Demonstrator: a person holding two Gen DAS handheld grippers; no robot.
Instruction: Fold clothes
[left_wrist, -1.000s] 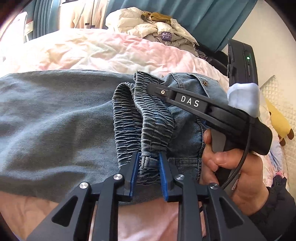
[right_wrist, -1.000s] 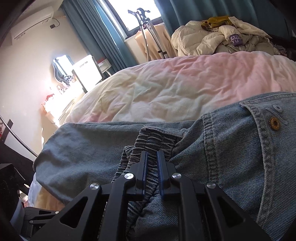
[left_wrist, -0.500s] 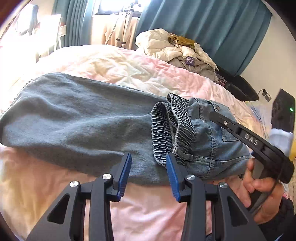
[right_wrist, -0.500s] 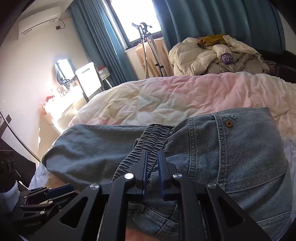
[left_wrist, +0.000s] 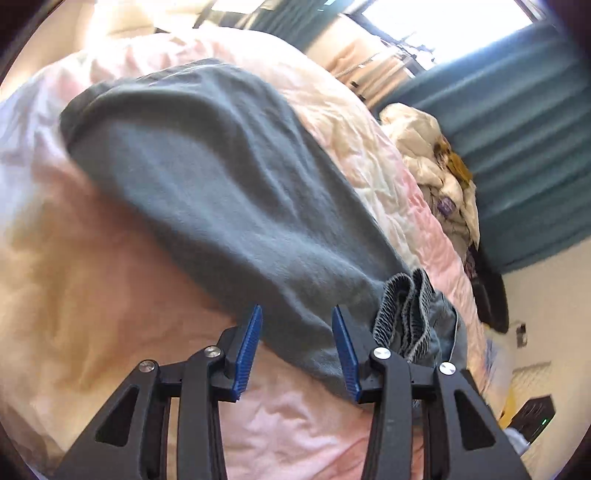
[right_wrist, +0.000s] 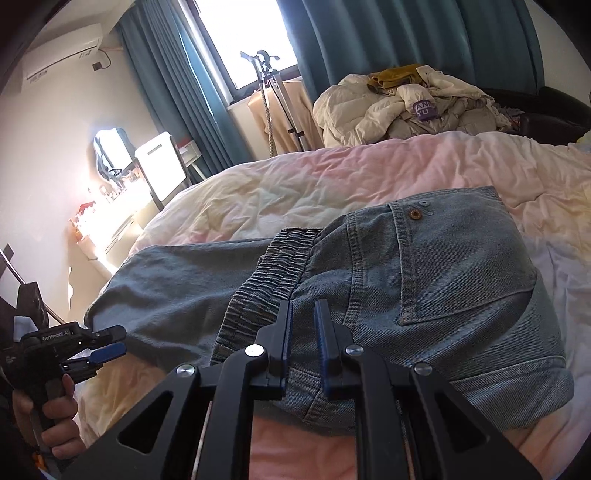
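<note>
Faded denim jeans (right_wrist: 424, 280) lying on the pink duvet (right_wrist: 332, 177), folded over once with the elastic waistband (right_wrist: 273, 266) on top; probably another fold left. Left gripper (left_wrist: 297, 343) spread apart, empty. Right gripper (right_wrist: 303, 332) slightly apart, hovering over the jeans. Readable: "GenRobot.AI".

"GenRobot.AI" is showing in white on the body of the left gripper (right_wrist: 107, 345). Purple patch (right_wrist: 423, 108) on the cream jacket (right_wrist: 376, 110) is reading "AN YU", partly hidden.
</note>
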